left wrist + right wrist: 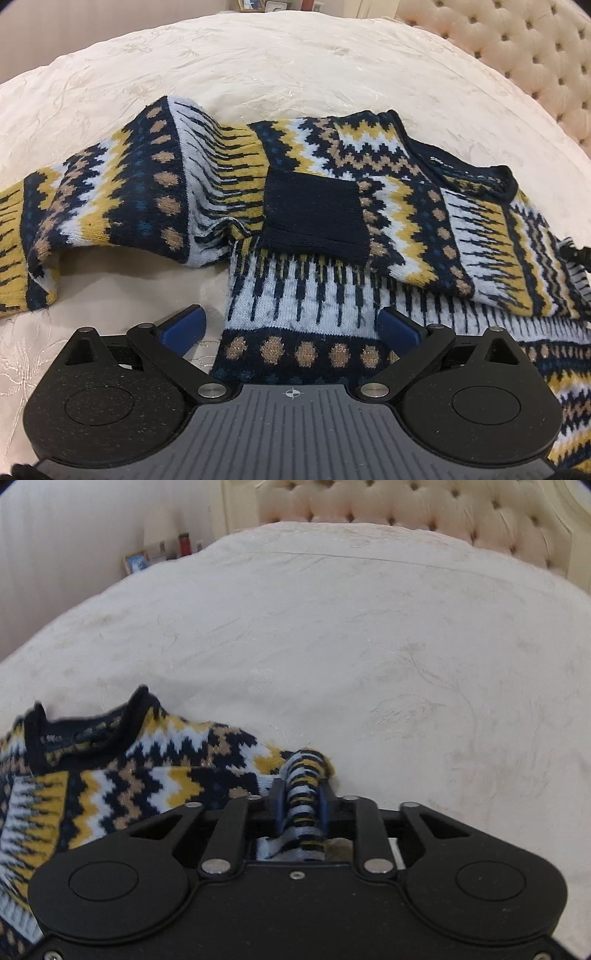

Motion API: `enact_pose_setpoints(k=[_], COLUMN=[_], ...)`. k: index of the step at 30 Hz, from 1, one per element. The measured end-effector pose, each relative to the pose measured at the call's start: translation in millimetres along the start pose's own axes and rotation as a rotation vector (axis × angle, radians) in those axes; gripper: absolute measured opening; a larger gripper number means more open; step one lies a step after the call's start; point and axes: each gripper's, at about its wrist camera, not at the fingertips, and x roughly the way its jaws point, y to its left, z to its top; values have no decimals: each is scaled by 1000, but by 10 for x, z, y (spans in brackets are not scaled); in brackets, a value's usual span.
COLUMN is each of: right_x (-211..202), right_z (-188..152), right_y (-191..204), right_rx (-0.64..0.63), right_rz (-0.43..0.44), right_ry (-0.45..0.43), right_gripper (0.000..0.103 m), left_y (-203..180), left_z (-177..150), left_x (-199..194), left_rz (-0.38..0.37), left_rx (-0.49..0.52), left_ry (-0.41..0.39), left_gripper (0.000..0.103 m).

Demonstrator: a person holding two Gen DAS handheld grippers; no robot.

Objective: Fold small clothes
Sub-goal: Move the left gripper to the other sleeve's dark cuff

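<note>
Sweater (314, 206): left hand-held gripper (291, 321) wide open; right hand-held gripper (301, 805) pinching fold.

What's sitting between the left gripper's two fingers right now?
In the left wrist view, the left gripper stands wide open over the sweater; its knit body lies between the fingers, untouched by either pad.

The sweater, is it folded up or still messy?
Partly folded: one sleeve cuff lies across the sweater; the other sleeve sprawls sideways.

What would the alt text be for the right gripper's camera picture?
The right gripper pinches a bunched fold of a navy, yellow and white patterned sweater lying on a cream bedspread. A tufted headboard stands beyond.
</note>
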Motion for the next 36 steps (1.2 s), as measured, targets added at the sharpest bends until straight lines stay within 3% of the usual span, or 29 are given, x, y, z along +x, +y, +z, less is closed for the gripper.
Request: enact_pose_setpoints(k=[2,3,5,7,14,17,21,25,27,28,32,36], right_x=[-164,-236,-449,-653,-1142,-1071,-950,-939,-912,-907,-922,-956], right_z=[0,-2,-13,-25,-211,-428,-650,-715,-722,-746,-738,-708], right_y=[-48,-44,12,15,306,445,580,636,640,657,684,614], right_rx=[52,61,71,98,190,111,-36,-70,-73,-81,-105,-42], right_rz=[45,58,65,82,119,162,145,226,278,282,287,331], right_ry=[-48,-73,-116,-135,-118,-133,-141,-147,-151,-156,-184,-188], right_gripper=[67,71,73,82,100,100,100,100,100,100,100,100], left_y=[1,2,-2,-4,13,6,-49,-107,-41,12,234,581], left_z=[0,-1,3,0,-54,-105,-214,-199,-187,-177,-123,28], left_x=[1,2,4,2,-34,-62,-102,-122,-194,-247,-542,-890], left_rz=[-1,-1,-1,-3,-19,-22,-7,14,-1,-6,1,53], left_rx=[0,0,2,6,26,60,141,182,141,106,-3,-117], left_ry=[0,-1,-3,-6,-14,-21,-45,-38,-61,-74,-152,-211], left_gripper=[101,101,102,102,102,102,102,101,94,86,85,85])
